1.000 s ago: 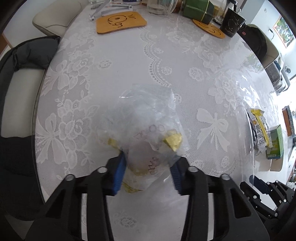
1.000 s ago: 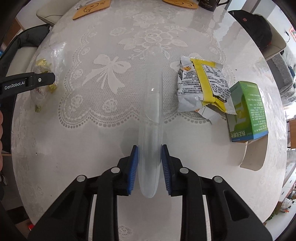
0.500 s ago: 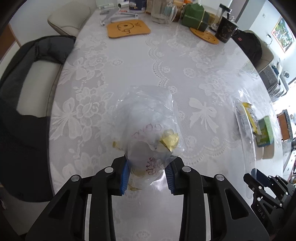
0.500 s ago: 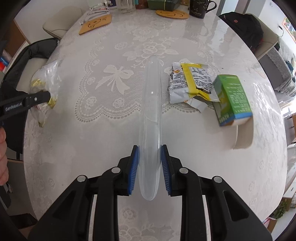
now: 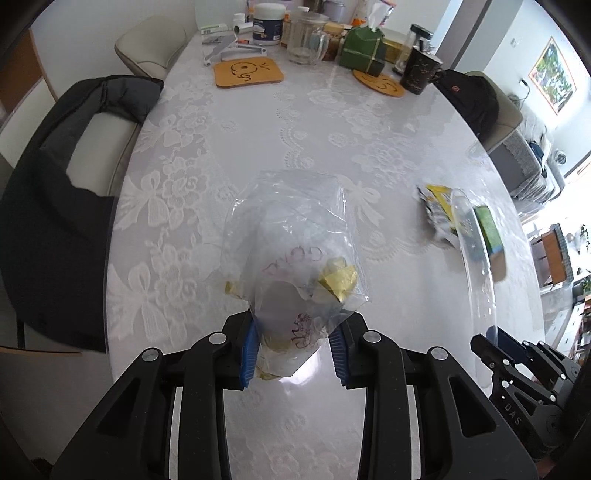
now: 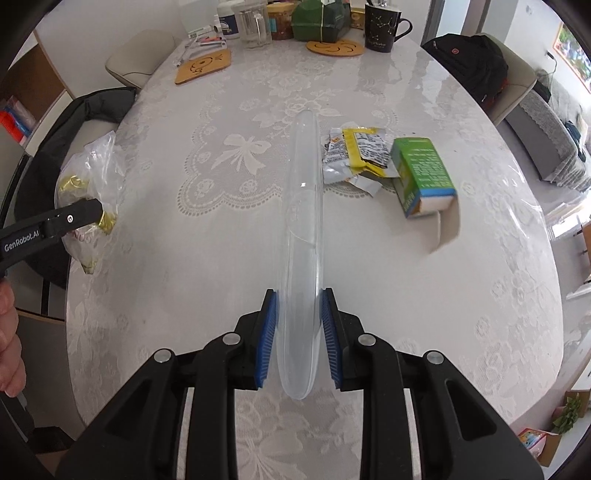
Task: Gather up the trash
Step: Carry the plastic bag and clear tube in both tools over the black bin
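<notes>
Left gripper (image 5: 293, 349) pinching crumpled clear plastic bag of yellow scraps (image 5: 295, 258), right gripper (image 6: 299, 336) clamped edge-on across clear plastic lid (image 6: 301, 236), both held clear above lace-patterned white table (image 6: 221, 258), apparently for carrying to disposal.

White lace, black tools, and scattered yellow and green

The worktop (image 6: 406, 295) is glossy pale grey-white under a white lace pattern of bows and roses. Both tools are black with blue ribbed pads: the left tool (image 5: 293, 345) holds a clear plastic bag (image 5: 291, 258) showing gold-yellow foil scraps and purple lettering, and the right tool (image 6: 299, 338) holds a colourless see-through plastic dish (image 6: 303, 221). At 1 o'clock from the right tool lie a silver-and-yellow snack wrapper (image 6: 354, 155) with black print and a green carton (image 6: 423, 173) with a blue band and white end. At 12 o'clock stand orange-tan coasters (image 6: 203, 66) with black drawings, a black mug (image 6: 382, 31) with a white constellation pattern and a dark green box (image 6: 319, 20).
</notes>
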`<state>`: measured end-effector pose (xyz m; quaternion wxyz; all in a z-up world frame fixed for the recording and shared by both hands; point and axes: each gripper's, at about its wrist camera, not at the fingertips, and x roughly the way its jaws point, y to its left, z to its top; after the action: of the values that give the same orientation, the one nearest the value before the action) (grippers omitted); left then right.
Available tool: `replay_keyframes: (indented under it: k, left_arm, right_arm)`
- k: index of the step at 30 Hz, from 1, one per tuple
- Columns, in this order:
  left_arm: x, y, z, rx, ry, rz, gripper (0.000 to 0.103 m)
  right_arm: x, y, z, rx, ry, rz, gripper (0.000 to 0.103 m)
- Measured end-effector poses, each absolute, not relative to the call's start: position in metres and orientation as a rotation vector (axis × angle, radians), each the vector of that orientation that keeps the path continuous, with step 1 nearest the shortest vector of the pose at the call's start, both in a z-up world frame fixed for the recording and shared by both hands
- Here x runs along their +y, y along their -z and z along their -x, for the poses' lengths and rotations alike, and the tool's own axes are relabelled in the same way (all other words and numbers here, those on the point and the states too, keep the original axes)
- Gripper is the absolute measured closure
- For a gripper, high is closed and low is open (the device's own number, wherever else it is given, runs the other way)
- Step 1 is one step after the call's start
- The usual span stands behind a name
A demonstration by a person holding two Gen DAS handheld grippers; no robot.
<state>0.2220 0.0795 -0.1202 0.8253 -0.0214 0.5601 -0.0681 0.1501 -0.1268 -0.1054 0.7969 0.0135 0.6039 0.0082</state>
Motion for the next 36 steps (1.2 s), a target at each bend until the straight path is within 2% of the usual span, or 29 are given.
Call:
replay_keyframes:
  k: [16, 36]
  left_arm:
    - [0.047, 0.1, -0.098, 1.183, 0.078, 0.048, 0.071]
    - [0.014, 0.097, 0.054, 1.17, 0.067, 0.08, 0.071]
  right_arm:
    - [-0.159, 0.061, -0.045, 1.241, -0.115, -0.014, 0.079]
    - [-0.182, 0.048, 0.106, 1.238, -0.243, 0.058, 0.079]
